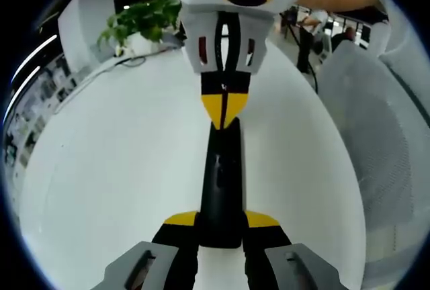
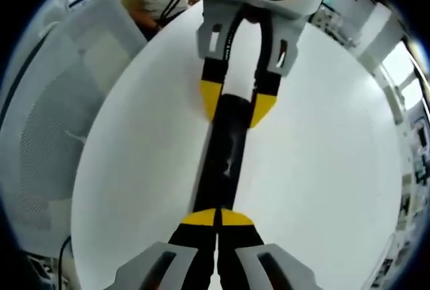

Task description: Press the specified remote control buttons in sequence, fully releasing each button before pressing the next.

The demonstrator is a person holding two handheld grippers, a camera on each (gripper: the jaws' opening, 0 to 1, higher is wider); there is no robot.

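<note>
Remote control (image 1: 220,189), a long, slim black bar, lies on the white table (image 1: 114,169) between the two grippers, lengthwise along both views. In the left gripper view the left gripper (image 1: 220,226) has its yellow-tipped jaws set apart on either side of the remote's near end, and they look to be clamped on its edges; the very end of the remote sits low between them and its underside is hidden. In the right gripper view the same grip appears from the far side, the left gripper (image 2: 234,105) straddling the remote (image 2: 225,146) with a yellow tip on each edge.

The right gripper (image 2: 216,217) has its jaws drawn together, the yellow tips meeting with only a thin seam between them, and they rest on or just over the other end of the remote; whether they actually touch its surface is hard to tell. Seen in the left gripper view, the right gripper (image 1: 223,112) comes to a single yellow point on the remote's far end.

The remote's face is glossy and dark; faint grey marks run down its middle, but no separate buttons, symbols or writing can be made out.

Beyond the table stand a leafy green plant (image 1: 141,21) and a white mesh chair back (image 1: 376,122). A cable (image 1: 131,60) trails near the plant.
</note>
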